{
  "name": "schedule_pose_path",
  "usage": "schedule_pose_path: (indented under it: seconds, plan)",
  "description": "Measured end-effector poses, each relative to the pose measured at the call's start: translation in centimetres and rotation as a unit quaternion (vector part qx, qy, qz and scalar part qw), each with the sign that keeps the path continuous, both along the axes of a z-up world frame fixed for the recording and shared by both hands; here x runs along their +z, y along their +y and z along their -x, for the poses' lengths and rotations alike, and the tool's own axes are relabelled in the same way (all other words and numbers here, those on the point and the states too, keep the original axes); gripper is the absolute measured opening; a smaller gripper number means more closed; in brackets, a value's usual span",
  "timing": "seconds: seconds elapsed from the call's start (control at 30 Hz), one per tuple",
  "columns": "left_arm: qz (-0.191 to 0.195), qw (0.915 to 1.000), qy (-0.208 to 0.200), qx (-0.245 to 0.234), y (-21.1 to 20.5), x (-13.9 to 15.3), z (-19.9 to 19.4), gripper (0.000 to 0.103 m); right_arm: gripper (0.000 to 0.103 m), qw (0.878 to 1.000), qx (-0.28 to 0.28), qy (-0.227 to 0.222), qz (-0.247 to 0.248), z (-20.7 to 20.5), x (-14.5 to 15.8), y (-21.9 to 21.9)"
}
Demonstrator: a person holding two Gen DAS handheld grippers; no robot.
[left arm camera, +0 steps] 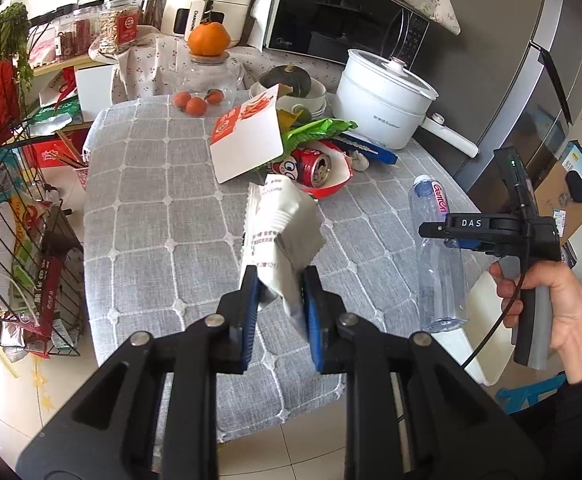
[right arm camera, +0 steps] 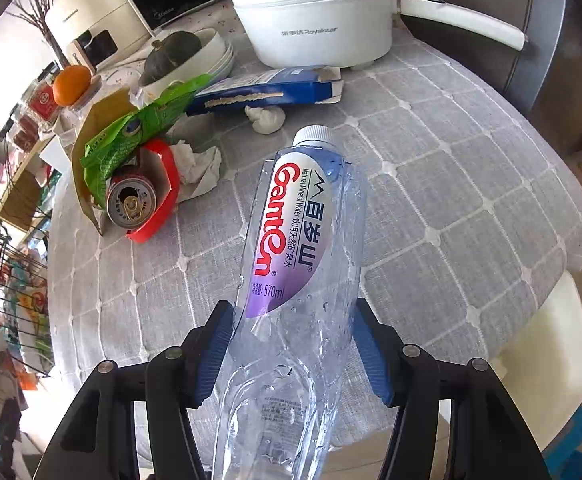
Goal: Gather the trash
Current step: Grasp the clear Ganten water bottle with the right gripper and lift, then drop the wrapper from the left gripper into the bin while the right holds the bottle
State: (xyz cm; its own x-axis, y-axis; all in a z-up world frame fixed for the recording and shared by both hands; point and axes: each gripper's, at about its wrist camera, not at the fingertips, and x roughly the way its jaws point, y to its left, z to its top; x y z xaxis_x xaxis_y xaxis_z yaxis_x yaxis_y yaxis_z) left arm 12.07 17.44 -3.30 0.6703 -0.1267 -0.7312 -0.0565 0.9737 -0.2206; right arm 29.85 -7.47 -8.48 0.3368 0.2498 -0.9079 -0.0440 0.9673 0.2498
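**Both grippers loaded: wrapper in the left, water bottle in the right**

The left gripper (left arm camera: 281, 292) is clenched on a white wrapper (left arm camera: 281, 236), a crumpled foil-like pouch with a serrated edge and small grey print. The blue pads pinch its lower end and the rest stands up above the grey checked cloth of the bench (left arm camera: 139, 220).

The right gripper (right arm camera: 295, 344) grasps a clear plastic bottle (right arm camera: 303, 280). The bottle has a white screw cap, a white-to-purple label with red "Ganten" lettering, and droplets clinging inside its walls; it looks nearly empty. Its lower body sits between the blue pads, and the cap end points away from the camera over the bench. In the left wrist view the same bottle hangs upright beside the bench edge, below the right gripper, whose handle a hand (left arm camera: 551, 308) holds.

More rubbish lies in a heap near the middle of the bench: a red drink can (right arm camera: 131, 202) on its side with its opened top facing out, resting in a red-rimmed paper tray (right arm camera: 167, 196); a green snack bag (right arm camera: 139, 136) draped over it; a crumpled white tissue (right arm camera: 199, 168) just beside; a flattened blue carton (right arm camera: 267, 94) behind; and a small white wad (right arm camera: 267, 120) near the carton. A white card box (left arm camera: 247, 140) leans over the heap in the left wrist view.
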Motion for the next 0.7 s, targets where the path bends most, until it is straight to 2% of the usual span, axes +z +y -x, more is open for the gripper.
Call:
schedule_pose_path:
  seconds: [0.33,0.57,0.7]
  plan:
    - [-0.009,0.9982,-0.007,-0.058,-6.6,0.2,-1.8,0.024,0.061,0.997,0.012,-0.07,0.019,5.1,4.2,-6.4]
    - [0.008,0.9929,0.0,-0.119,-12.6,-0.8,-2.3,0.024,0.061,0.99,0.002,-0.13,0.052,8.2,4.7,-11.4]
    - [0.006,0.9872,0.004,-0.159,-16.8,-1.7,-2.5,0.024,0.062,0.992,-0.01,-0.111,0.056,8.9,4.1,-14.2]
